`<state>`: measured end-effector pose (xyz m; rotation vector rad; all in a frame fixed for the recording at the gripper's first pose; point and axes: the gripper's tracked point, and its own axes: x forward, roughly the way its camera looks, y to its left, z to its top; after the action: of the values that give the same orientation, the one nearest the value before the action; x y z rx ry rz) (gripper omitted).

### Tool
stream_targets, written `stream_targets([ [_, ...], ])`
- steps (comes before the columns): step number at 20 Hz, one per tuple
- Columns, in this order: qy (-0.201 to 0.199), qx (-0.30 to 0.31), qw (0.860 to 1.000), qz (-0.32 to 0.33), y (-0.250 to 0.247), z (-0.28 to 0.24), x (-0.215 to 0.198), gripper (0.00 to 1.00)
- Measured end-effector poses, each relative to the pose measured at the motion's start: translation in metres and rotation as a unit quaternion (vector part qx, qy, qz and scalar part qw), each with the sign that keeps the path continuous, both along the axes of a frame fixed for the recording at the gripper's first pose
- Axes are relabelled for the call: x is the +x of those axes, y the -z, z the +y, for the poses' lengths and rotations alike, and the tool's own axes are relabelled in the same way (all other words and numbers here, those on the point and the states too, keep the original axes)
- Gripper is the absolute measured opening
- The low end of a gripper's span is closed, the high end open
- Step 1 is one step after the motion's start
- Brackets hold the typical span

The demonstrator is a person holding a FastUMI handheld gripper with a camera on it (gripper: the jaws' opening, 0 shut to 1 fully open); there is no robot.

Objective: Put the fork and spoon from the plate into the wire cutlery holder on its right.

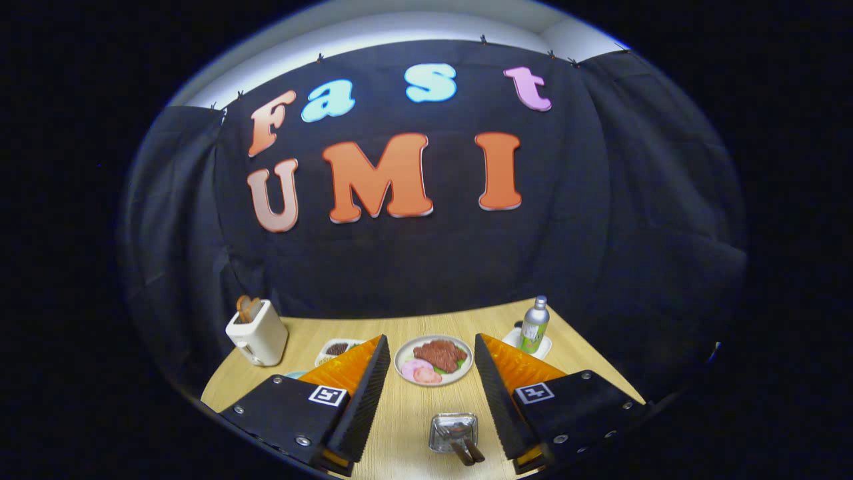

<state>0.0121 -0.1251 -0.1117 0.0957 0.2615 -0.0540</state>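
- The tongs (431, 390) hang spread wide above the tabletop (406, 407), pinching nothing; the wide gap suits an approach rather than a carry.
- Taking the dinner plate (434, 361) as the landmark: it lies on the tabletop just beyond the fingertips, seen through the gap between them, and holds a slab of meat, pink slices and a bit of green.
- No fork or spoon can be made out on that dinner plate.
- Nearer than the plate, low between the two fingers, stands a small metal holder (454, 431) with two dark handles (468, 452) sticking out of it towards the camera. These may be the fork and spoon, already stowed; I cannot tell which piece is which, nor whether the holder is wire.
- If so, the task looks close to done, and the tongs are held high and apart so as not to knock the handles.
- Left of the plate sits a small tray (336, 348) of dark bits, and further left a toaster (257, 331) with bread in its slots.
- Right of the plate stands a bottle (534, 325) on a white saucer (546, 349), well clear of the work.
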Motion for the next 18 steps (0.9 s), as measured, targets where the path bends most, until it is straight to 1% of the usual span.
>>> stream_targets([
  [1,0.003,-0.007,1.0,-0.017,-0.012,-0.001,0.0,0.82],
  [4,-0.007,-0.01,0.998,-0.058,-0.05,0.007,0.001,0.83],
  [8,-0.02,-0.033,0.992,-0.123,-0.103,0.013,-0.003,0.86],
  [9,-0.025,-0.039,0.99,-0.134,-0.11,0.016,-0.005,0.9],
  [10,-0.026,-0.042,0.988,-0.144,-0.117,0.02,-0.005,0.91],
  [11,-0.028,-0.044,0.987,-0.152,-0.123,0.021,-0.006,0.96],
  [12,-0.027,-0.043,0.986,-0.16,-0.129,0.021,-0.007,0.97],
  [16,-0.016,-0.046,0.984,-0.174,-0.136,0.016,-0.006,0.97],
  [18,-0.017,-0.042,0.984,-0.175,-0.137,0.016,-0.007,0.97],
])
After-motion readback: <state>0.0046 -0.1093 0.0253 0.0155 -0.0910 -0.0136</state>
